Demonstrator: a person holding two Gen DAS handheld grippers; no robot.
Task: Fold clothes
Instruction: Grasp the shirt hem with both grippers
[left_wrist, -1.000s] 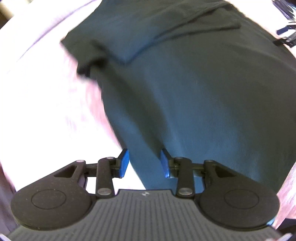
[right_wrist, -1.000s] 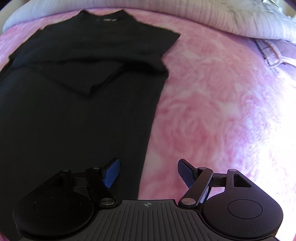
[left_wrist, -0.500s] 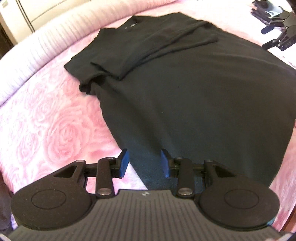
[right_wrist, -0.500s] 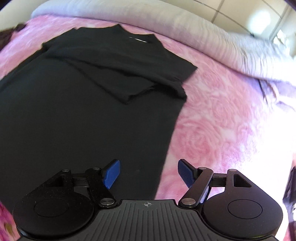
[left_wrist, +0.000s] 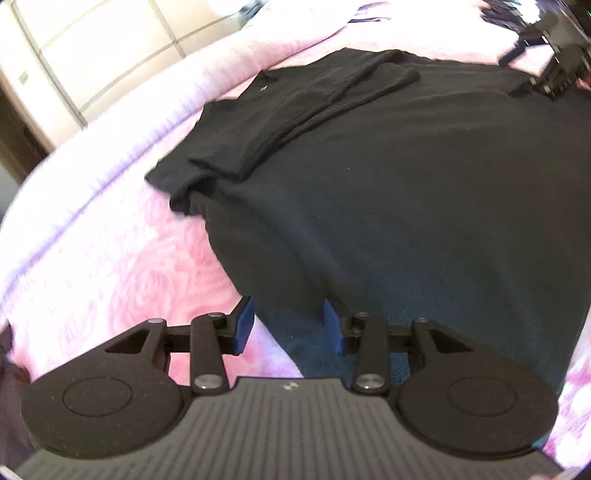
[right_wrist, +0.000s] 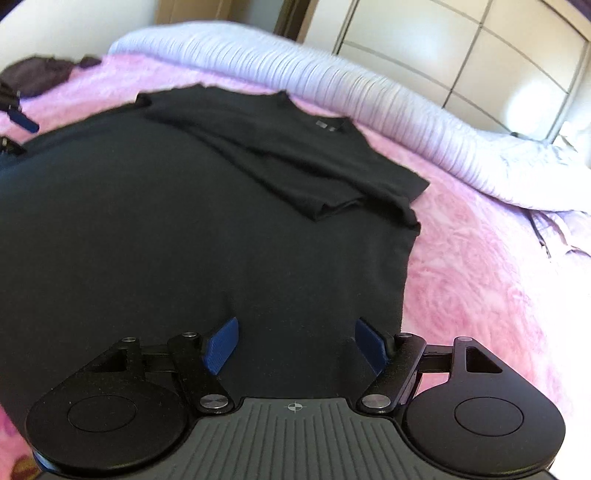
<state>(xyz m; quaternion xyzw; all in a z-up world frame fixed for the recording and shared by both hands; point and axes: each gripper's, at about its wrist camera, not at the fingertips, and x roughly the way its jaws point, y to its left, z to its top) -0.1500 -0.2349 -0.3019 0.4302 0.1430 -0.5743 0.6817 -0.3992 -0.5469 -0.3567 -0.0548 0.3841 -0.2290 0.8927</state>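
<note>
Black shirt (left_wrist: 388, 184), pink rose-patterned blanket (left_wrist: 140, 266)

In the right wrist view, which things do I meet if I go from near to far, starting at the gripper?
Right gripper, open → black shirt's flat lower part → its sleeves folded inward → collar with label → pink blanket strip → ribbed lilac cover → pale wardrobe doors.

Pink rose-patterned bedspread (right_wrist: 480, 266), ribbed lilac duvet (right_wrist: 369, 99), cream panelled wardrobe (right_wrist: 480, 55) behind
</note>
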